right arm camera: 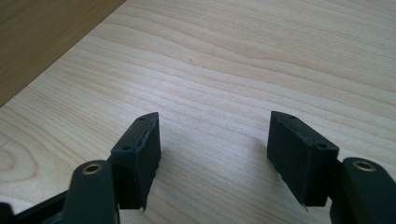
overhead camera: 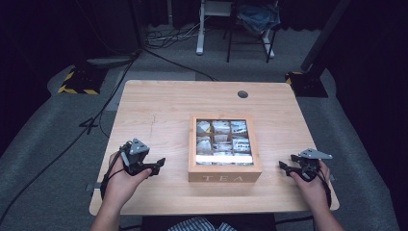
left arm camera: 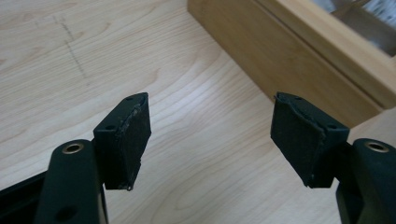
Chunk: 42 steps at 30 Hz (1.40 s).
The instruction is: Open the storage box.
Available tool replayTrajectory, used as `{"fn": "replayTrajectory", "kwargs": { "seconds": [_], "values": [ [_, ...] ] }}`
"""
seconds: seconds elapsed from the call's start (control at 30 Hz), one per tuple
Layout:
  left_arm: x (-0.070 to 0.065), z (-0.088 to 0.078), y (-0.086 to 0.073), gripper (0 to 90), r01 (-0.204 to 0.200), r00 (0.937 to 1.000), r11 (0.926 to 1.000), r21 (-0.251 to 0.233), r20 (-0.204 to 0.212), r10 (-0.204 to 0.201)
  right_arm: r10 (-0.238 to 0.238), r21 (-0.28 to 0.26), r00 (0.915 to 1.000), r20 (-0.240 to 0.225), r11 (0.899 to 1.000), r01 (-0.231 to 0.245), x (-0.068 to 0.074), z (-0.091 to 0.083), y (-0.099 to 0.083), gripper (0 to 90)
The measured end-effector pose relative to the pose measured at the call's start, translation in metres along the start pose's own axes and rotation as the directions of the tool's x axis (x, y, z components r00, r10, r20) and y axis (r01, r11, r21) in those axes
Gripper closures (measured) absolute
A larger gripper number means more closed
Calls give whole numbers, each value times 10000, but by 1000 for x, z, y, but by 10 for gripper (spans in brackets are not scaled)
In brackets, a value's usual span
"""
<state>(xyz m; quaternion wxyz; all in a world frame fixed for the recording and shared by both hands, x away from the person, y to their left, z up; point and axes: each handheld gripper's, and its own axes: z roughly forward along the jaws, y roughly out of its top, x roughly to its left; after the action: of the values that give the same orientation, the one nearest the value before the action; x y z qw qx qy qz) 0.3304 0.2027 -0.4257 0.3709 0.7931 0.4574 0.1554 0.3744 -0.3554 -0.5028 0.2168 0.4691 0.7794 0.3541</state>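
One tea box (overhead camera: 224, 171), nine compartments, sits on table (overhead camera: 159, 106) between two grippers. Left gripper (overhead camera: 159, 164) just beside its left wall, jaws apart, empty. Right gripper (overhead camera: 285, 166) near right wall, jaws apart, empty.

Tea box (overhead camera: 224, 177) sits mid-table (overhead camera: 159, 101) and it's the one real obstacle. Bare wood on both sides of it and behind, so there's loads of room to pass. Left gripper (overhead camera: 159, 163) and right gripper (overhead camera: 285, 164) flank it, each near but not touching.
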Motion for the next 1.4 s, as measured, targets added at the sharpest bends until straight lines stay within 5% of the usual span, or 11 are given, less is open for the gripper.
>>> {"fn": "replayTrajectory", "kwargs": {
  "seconds": [0.33,0.67,0.9,1.27,1.4],
  "values": [
    [-26,0,7,293,-159,9984,9955,-937,526,209,-2,0,10000,-1,10000,2,0,0,0,353],
    [-57,13,13,294,-371,9924,9916,-1236,1120,511,3,1,10000,-2,10000,-3,0,0,0,354],
    [-69,23,13,293,-147,9891,9918,-1266,1433,329,0,-1,10000,-1,10000,0,0,0,0,354],
    [-87,43,8,266,-491,9826,9929,-1085,1731,675,-1,0,10000,-3,10000,1,0,0,0,354],
    [-91,48,6,240,-629,9848,9922,-1074,1545,791,2,0,10000,-37,10000,-2,0,0,0,348]
  ]
}}
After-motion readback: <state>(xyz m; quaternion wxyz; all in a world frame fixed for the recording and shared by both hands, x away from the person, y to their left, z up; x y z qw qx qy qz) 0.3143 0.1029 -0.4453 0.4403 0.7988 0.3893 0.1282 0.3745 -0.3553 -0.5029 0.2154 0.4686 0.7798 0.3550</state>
